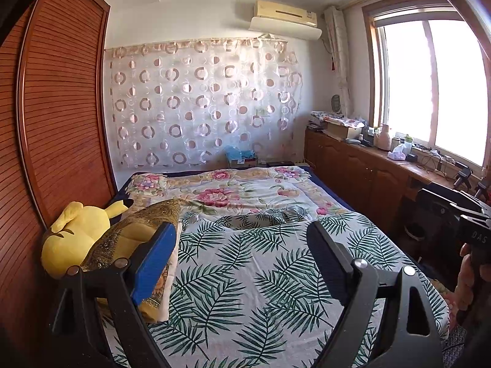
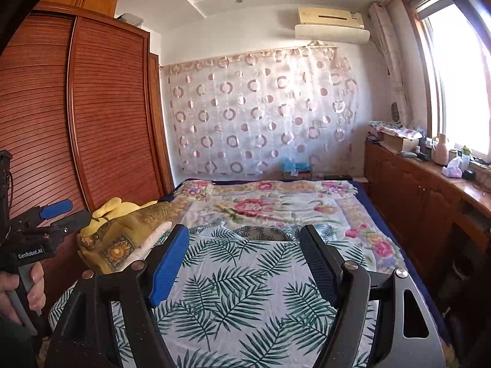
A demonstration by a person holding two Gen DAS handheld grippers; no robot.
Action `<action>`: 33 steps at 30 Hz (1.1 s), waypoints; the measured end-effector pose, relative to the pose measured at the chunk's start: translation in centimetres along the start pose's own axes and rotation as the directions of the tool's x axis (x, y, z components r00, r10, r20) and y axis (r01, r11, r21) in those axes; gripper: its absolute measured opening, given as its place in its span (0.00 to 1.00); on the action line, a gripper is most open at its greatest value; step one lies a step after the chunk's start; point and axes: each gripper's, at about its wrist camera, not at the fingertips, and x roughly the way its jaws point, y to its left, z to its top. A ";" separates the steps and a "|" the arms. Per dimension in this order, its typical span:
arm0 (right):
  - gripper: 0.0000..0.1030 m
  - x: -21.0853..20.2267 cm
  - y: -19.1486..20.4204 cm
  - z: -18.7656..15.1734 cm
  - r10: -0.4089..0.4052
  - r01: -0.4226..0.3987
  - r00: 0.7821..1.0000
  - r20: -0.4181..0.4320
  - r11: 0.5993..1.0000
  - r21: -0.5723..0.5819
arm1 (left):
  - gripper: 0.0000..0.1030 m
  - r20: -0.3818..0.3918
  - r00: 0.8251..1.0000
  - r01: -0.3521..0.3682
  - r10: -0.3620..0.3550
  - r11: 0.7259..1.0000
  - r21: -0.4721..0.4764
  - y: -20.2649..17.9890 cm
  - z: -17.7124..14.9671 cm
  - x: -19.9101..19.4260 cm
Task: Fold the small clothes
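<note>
A white garment printed with green palm leaves [image 1: 245, 276] lies spread flat on the bed, its neck opening [image 1: 254, 219] at the far end. It also shows in the right wrist view [image 2: 245, 282]. My left gripper [image 1: 242, 233] is open and empty, held above the garment. My right gripper [image 2: 245, 237] is open and empty, also above it. The left gripper also shows at the left edge of the right wrist view [image 2: 61, 214]. The right gripper's body shows at the right edge of the left wrist view [image 1: 460, 214].
A floral bedspread [image 1: 245, 190] covers the bed. A yellow plush toy [image 1: 76, 236] and a gold patterned pillow [image 1: 138, 230] lie at the left. A slatted wooden wardrobe [image 1: 55, 138] stands on the left; a cluttered wooden cabinet [image 1: 368, 168] runs under the window on the right.
</note>
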 end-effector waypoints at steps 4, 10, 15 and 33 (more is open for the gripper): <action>0.74 0.6 -0.3 -0.1 -0.004 0.004 1.000 -0.001 1.000 -0.002 | 0.85 0.000 1.000 -0.001 0.001 1.000 0.001 0.0 0.0 0.0; 0.74 0.6 -0.5 -0.2 -0.007 0.007 1.000 -0.003 1.000 -0.003 | 0.85 0.002 1.000 -0.008 0.008 1.000 -0.003 0.0 -0.2 0.0; 0.74 0.6 -0.9 -0.2 -0.006 0.006 1.000 -0.005 1.000 -0.009 | 0.85 0.001 1.000 -0.011 0.011 1.000 -0.006 0.0 -0.4 -0.1; 0.74 0.3 -3.5 0.1 0.007 -0.008 1.000 -0.024 1.000 -0.017 | 0.85 -0.002 1.000 -0.021 0.021 1.000 -0.016 0.4 -0.8 -0.2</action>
